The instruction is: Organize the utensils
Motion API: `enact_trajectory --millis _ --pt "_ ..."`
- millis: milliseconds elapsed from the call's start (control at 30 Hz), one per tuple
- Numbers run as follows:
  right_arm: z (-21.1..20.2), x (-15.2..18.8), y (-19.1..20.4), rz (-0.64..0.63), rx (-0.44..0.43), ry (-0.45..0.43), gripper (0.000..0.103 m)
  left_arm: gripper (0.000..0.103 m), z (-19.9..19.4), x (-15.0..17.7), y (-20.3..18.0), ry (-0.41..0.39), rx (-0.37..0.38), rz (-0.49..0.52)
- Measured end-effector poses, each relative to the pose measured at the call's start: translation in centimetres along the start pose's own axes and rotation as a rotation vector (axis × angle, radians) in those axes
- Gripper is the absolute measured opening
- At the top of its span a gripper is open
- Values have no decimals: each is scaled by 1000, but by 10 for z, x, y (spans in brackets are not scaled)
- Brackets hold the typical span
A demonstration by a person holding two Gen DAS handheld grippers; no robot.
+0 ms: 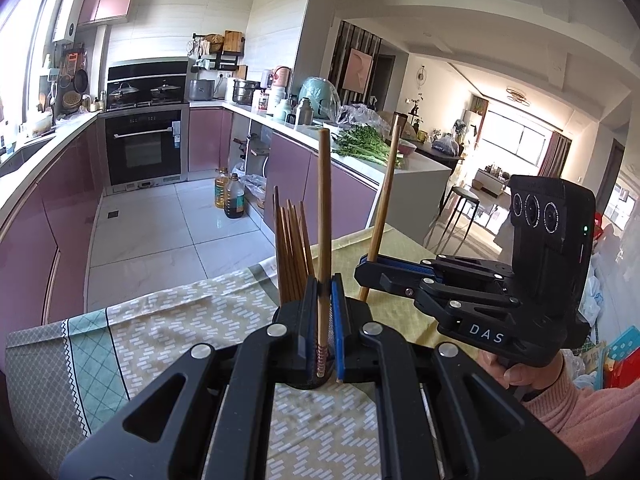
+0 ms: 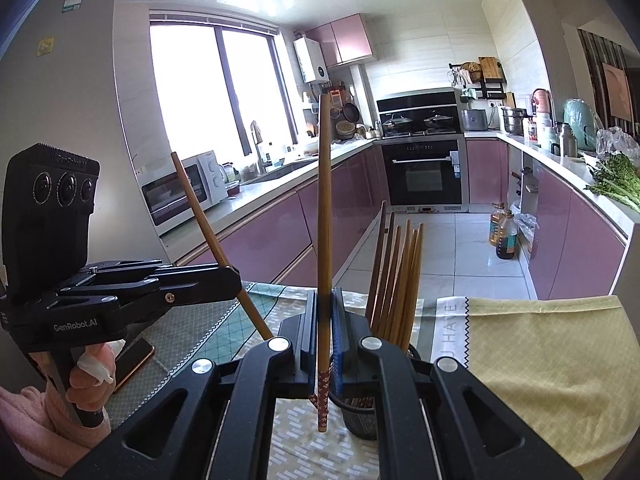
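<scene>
My left gripper (image 1: 324, 292) is shut on an upright brown chopstick (image 1: 323, 208) whose patterned end hangs low between the pads. Just behind it, a black holder (image 1: 285, 314) carries several chopsticks (image 1: 290, 248). To the right, my right gripper (image 1: 362, 268) is shut on a second chopstick (image 1: 385, 192), which leans slightly. In the right wrist view, the right gripper (image 2: 325, 300) clamps its chopstick (image 2: 325, 200) beside the black mesh holder (image 2: 360, 416) with its chopstick bundle (image 2: 396, 280). The left gripper (image 2: 236, 280) holds a tilted chopstick (image 2: 200, 208) at the left.
A yellow-green patterned cloth (image 1: 180, 320) covers the table, whose far edge drops to the tiled kitchen floor. A phone (image 2: 136, 356) lies on the cloth near the person's hand (image 2: 92, 376). Oil bottles (image 1: 230, 198) stand on the floor by purple cabinets.
</scene>
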State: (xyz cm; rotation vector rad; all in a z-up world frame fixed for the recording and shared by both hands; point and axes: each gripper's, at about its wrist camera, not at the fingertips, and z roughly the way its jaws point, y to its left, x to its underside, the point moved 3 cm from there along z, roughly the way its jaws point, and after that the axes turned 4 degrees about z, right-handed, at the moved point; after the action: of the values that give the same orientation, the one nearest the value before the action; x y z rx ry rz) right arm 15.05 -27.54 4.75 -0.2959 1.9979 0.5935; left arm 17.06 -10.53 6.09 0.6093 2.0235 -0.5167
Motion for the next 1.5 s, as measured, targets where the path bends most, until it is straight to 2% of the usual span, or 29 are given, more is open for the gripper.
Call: enact_trajectory --millis 733,1500 --pt "11 -21 -12 -9 27 -35 6 7 6 -18 -2 -41 -8 9" --pt "28 -14 -15 18 59 -7 6 7 23 -10 -12 10 -33 20"
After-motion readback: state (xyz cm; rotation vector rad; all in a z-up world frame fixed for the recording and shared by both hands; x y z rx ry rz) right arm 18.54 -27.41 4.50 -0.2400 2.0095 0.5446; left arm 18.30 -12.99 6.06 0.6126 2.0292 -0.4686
